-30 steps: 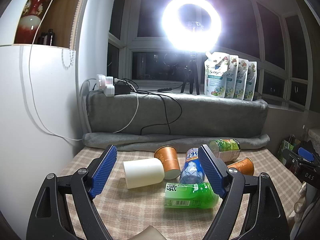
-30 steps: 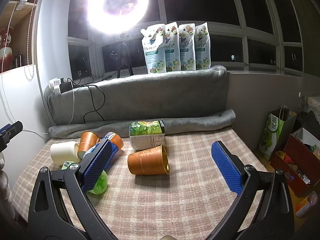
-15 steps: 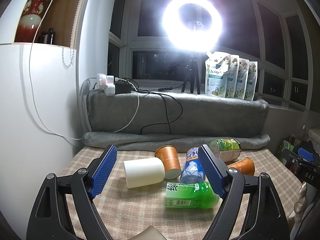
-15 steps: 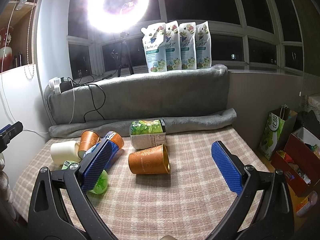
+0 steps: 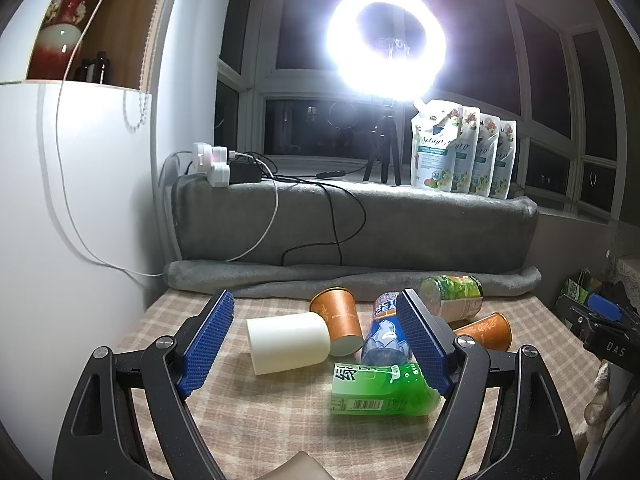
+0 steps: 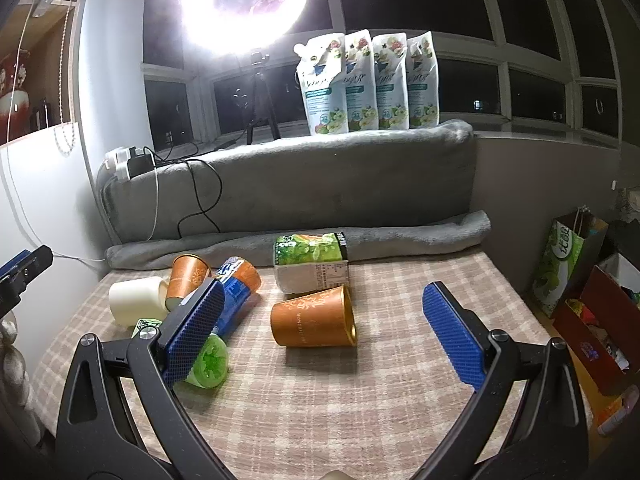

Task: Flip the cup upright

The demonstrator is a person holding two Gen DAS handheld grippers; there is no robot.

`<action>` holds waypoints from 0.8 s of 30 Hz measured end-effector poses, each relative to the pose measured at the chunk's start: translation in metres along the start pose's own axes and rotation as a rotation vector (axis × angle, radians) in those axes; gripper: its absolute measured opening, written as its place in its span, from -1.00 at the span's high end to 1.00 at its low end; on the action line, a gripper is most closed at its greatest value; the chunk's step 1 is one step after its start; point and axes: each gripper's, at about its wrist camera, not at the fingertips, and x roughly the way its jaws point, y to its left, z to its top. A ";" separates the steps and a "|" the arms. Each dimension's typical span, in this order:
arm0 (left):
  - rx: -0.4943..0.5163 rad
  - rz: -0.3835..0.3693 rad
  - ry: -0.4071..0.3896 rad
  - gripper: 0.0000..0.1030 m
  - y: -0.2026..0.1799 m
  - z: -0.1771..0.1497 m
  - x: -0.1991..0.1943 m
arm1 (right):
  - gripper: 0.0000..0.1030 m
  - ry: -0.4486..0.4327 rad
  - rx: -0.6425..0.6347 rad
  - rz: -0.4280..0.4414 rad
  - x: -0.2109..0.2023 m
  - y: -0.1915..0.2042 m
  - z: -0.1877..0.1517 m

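Note:
An orange paper cup lies on its side on the checked tablecloth, mouth to the right, just ahead of my right gripper, which is open and empty. It shows at the right in the left wrist view. A white cup lies on its side ahead of my open, empty left gripper. A second orange cup lies tipped against the white one. Both also show in the right wrist view: white cup, orange cup.
A green bottle, a blue bottle and a green-labelled carton lie on the table. A grey rolled blanket lines the back edge. A white cabinet stands left. Bags and boxes sit beyond the right edge.
The right gripper has drifted slightly toward the lying orange cup. The left gripper has barely moved. Both stay open.

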 end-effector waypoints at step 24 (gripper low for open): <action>-0.090 0.032 0.131 -0.62 0.044 -0.026 0.023 | -0.91 0.379 0.108 0.337 0.127 0.060 0.024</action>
